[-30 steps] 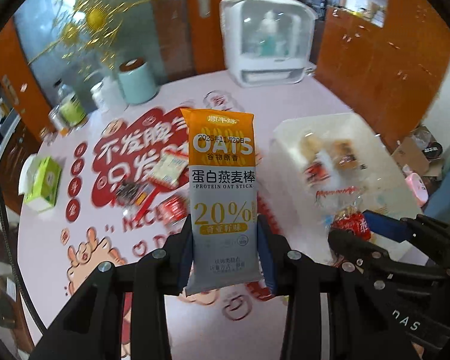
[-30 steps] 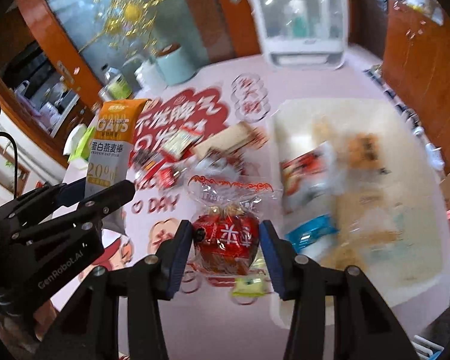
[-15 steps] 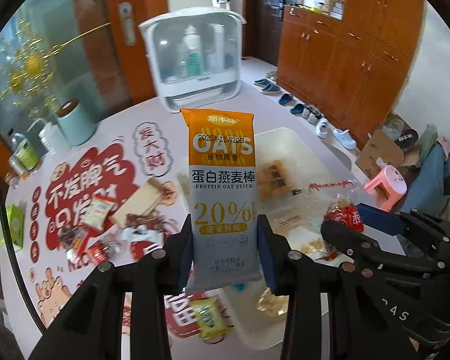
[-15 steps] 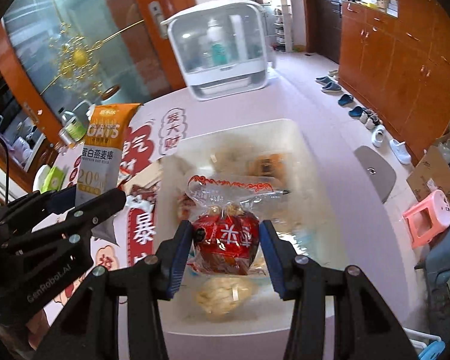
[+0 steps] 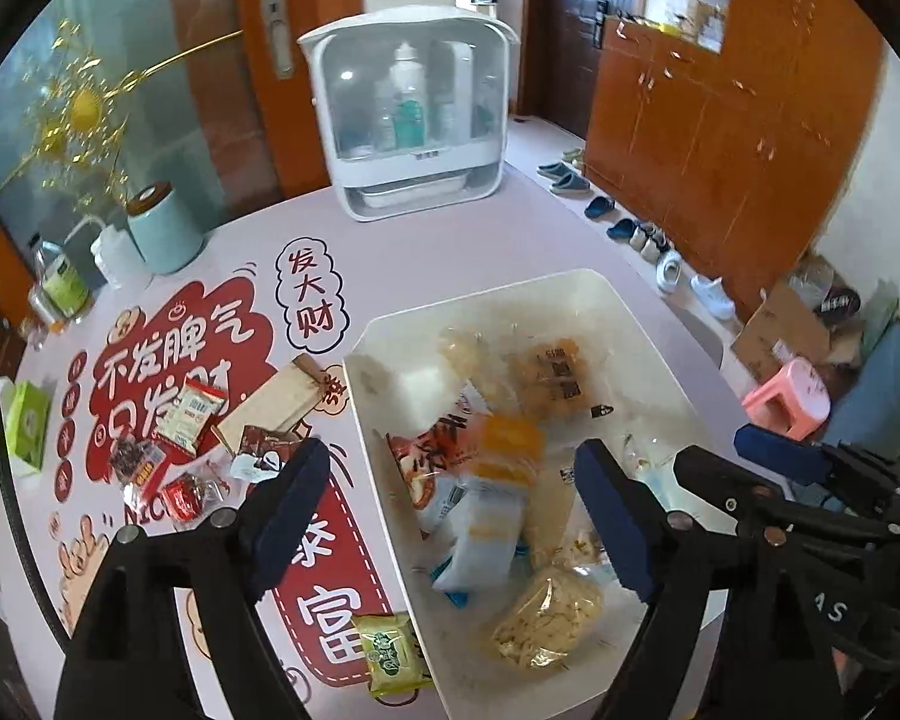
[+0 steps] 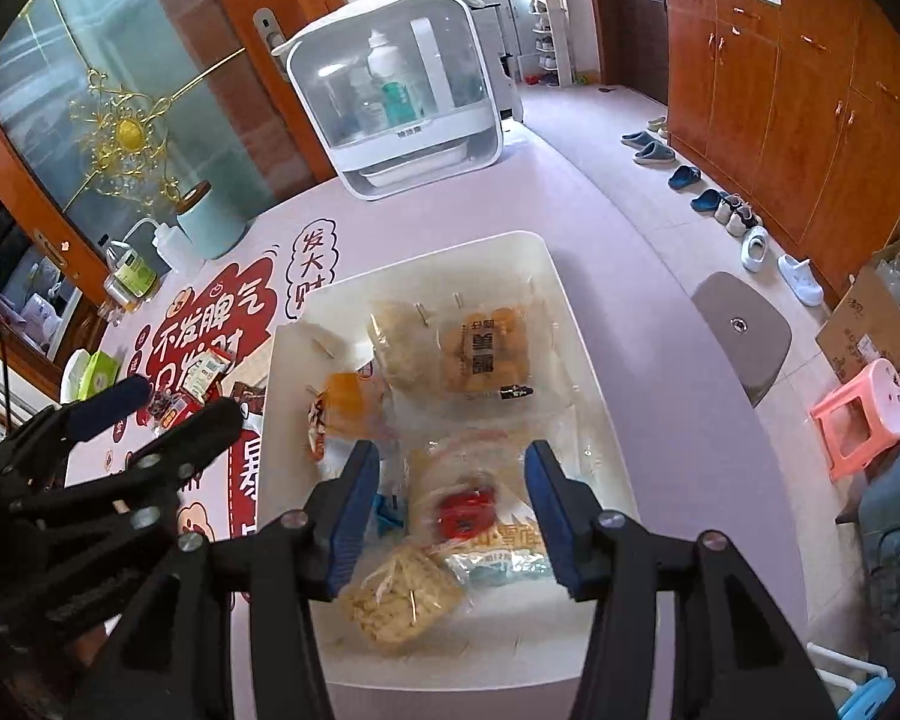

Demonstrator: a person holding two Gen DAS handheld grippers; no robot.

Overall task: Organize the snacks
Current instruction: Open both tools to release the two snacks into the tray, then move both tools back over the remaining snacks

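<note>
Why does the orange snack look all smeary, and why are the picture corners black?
Left wrist view: the orange oat bar is motion-blurred as it drops into the white bin. Right wrist view: the red candy bag is smeared too. Both views: the round fisheye lens bends straight edges and leaves the corners black.

Orange-brown wooden cupboards (image 6: 798, 108) line the right wall above a pale tiled floor (image 6: 642, 204) (shoes (image 6: 690, 180) in a row), beside a pink plastic stool (image 6: 864, 414).

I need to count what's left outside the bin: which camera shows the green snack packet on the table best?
Left wrist view: the green snack packet lies whole beside the white bin. In the right wrist view I cannot find it.
</note>
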